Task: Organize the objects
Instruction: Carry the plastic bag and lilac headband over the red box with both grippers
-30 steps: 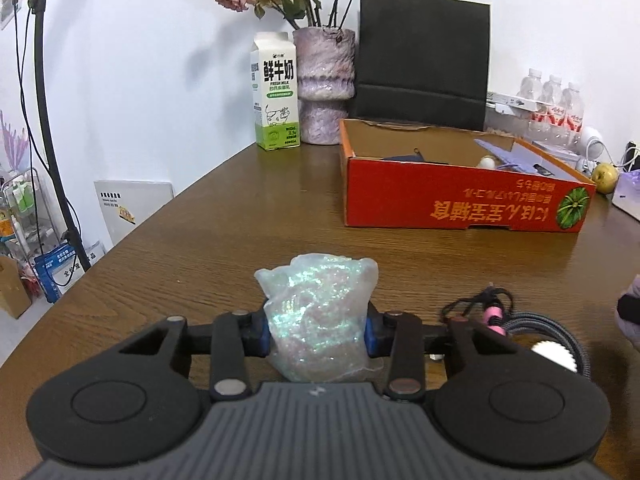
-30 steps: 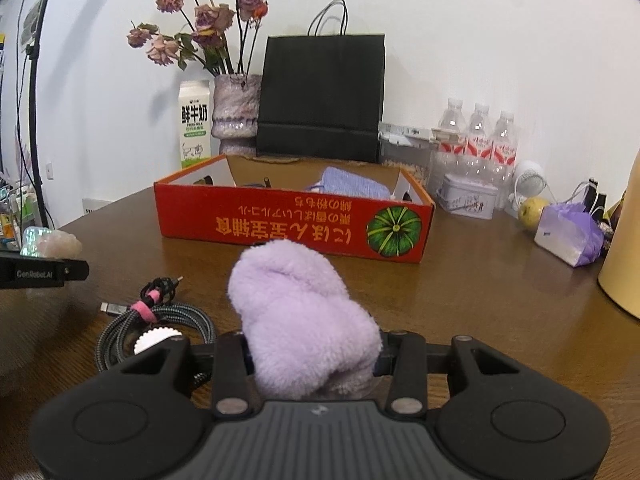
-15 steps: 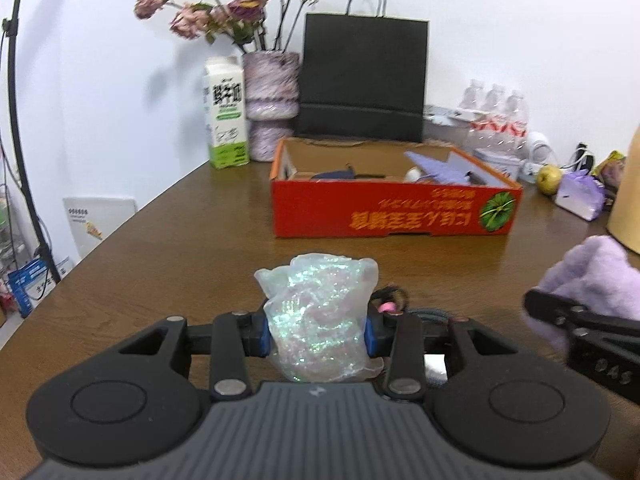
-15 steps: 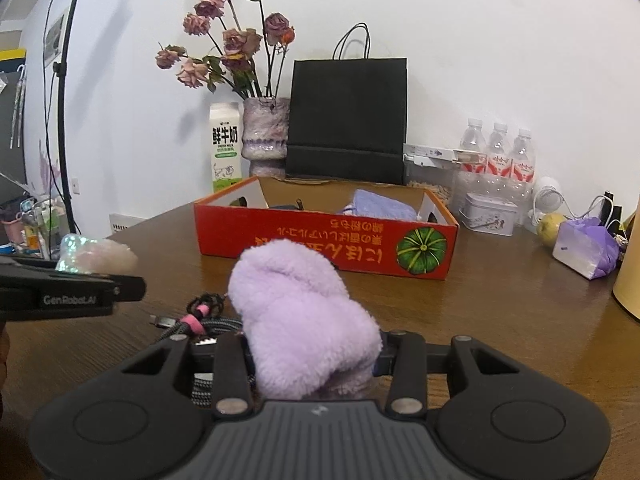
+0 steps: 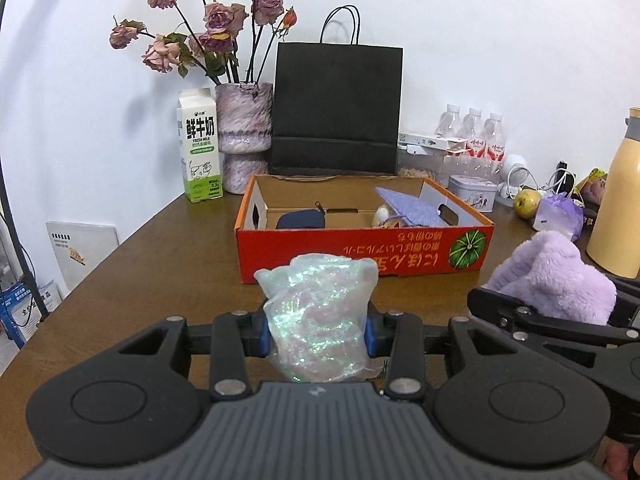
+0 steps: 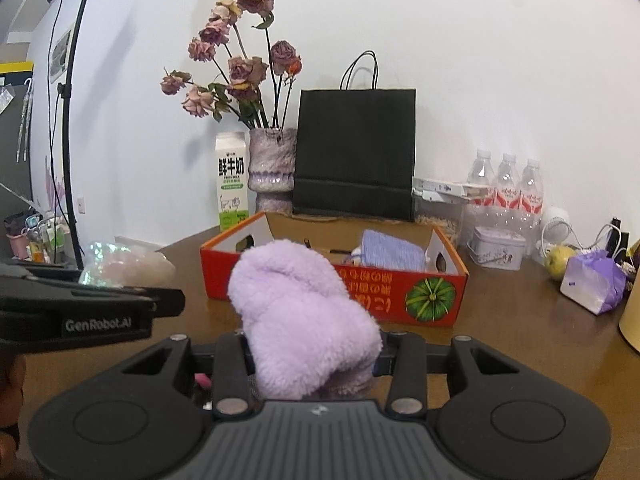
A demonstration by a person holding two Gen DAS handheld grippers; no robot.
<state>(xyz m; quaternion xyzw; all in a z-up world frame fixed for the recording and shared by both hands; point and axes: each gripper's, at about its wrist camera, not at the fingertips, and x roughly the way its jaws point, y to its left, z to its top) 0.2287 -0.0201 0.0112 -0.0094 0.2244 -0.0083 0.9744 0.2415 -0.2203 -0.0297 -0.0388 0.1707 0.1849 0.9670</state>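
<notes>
Left wrist: While I carry it toward the box (image 5: 360, 246), my left gripper (image 5: 318, 338) pinches the wrap (image 5: 318, 312) at its waist, clear of the table (image 5: 160, 280).
Right wrist: my right gripper (image 6: 314, 354) squeezes the plush (image 6: 304, 312) low, so it bulges upward.
Box: open-topped ahead, ready for both.

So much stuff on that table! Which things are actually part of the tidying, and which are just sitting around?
Part of the job:
- iridescent plastic bag, clamped in the left gripper
- fluffy purple item, clamped in the right gripper
- red cardboard box, likely the destination

Just lying about:
- milk carton
- vase of dried roses
- black paper bag
- water bottles
- yellow flask
</notes>
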